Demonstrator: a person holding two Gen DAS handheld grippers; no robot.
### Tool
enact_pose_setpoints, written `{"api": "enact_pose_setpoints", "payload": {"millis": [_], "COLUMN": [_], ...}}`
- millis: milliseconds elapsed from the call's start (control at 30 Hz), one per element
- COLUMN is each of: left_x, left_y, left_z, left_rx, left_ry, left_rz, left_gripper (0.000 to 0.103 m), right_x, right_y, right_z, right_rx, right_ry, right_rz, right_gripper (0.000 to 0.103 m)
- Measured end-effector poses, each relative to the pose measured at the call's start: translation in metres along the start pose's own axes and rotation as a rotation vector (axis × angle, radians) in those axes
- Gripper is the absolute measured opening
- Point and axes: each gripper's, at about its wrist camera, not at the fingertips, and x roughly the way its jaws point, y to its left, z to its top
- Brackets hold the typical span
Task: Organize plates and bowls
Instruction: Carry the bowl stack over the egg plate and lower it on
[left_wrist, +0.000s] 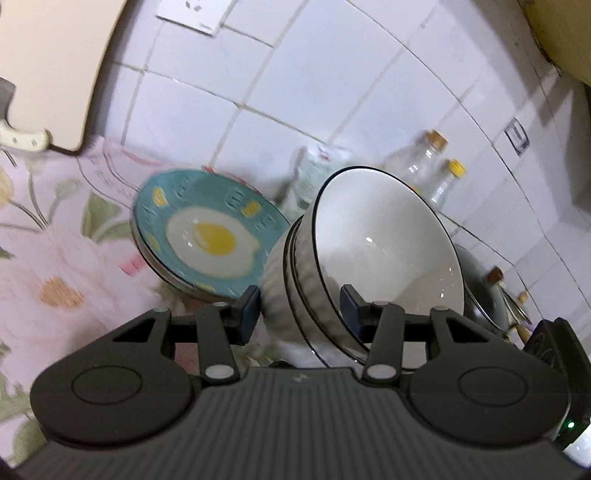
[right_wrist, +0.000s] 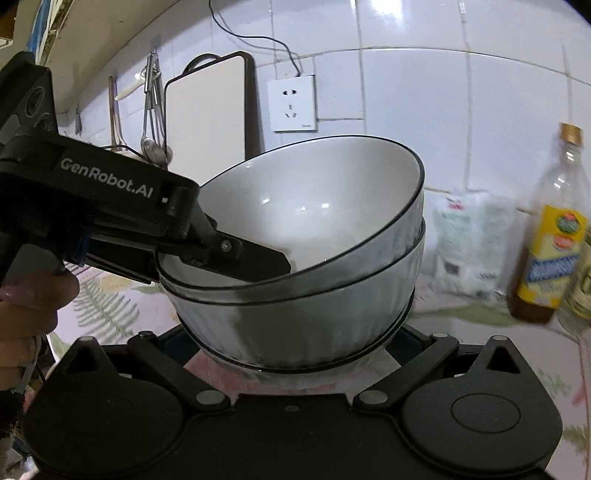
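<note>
A stack of grey ribbed bowls (left_wrist: 369, 236) with white insides and black rims hangs above the floral tablecloth (left_wrist: 55, 258). My left gripper (left_wrist: 300, 312) is shut on the stack's wall, one pad outside and one inside the top bowl. In the right wrist view it reaches in from the left (right_wrist: 258, 264) over the bowls' (right_wrist: 314, 258) near rim. My right gripper (right_wrist: 295, 343) spans the lowest bowl from both sides, its pads mostly hidden behind it. A teal plate with a fried-egg picture (left_wrist: 207, 236) lies on other plates to the left.
Glass bottles (left_wrist: 428, 158) and a plastic bag (right_wrist: 469, 240) stand along the tiled wall, with an oil bottle (right_wrist: 550, 240) at the right. A cutting board (right_wrist: 210, 114), hanging utensils (right_wrist: 151, 110) and a wall socket (right_wrist: 293, 103) are behind. A lidded pot (left_wrist: 491, 295) sits right of the bowls.
</note>
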Motion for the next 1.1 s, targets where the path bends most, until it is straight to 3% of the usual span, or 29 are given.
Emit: {"api": "enact_pose_setpoints", "payload": {"millis": [400,867,1100], "left_x": [0.029,0.086,0.103], "left_y": [0.026,0.068,0.083], "left_z": [0.037,0.073,0.078], "left_rx": [-0.005,-0.065,-0.107], "left_ry": [-0.004,0.097,0.135], "left_rz": [0.079,0.108,0.102], "left_gripper": [0.045,0.045,0.046], "right_x": [0.061,0.131,0.152], "right_y": [-0.011,-0.037,-0.04], "right_z": [0.028,0.036,0.036], "right_rx": [0.031,0.118,0.13], "right_ry": [0.059,0.183,0.201], "right_rz": [0.054,0.069,0.05], "right_gripper": [0.103,0.103,0.103]}}
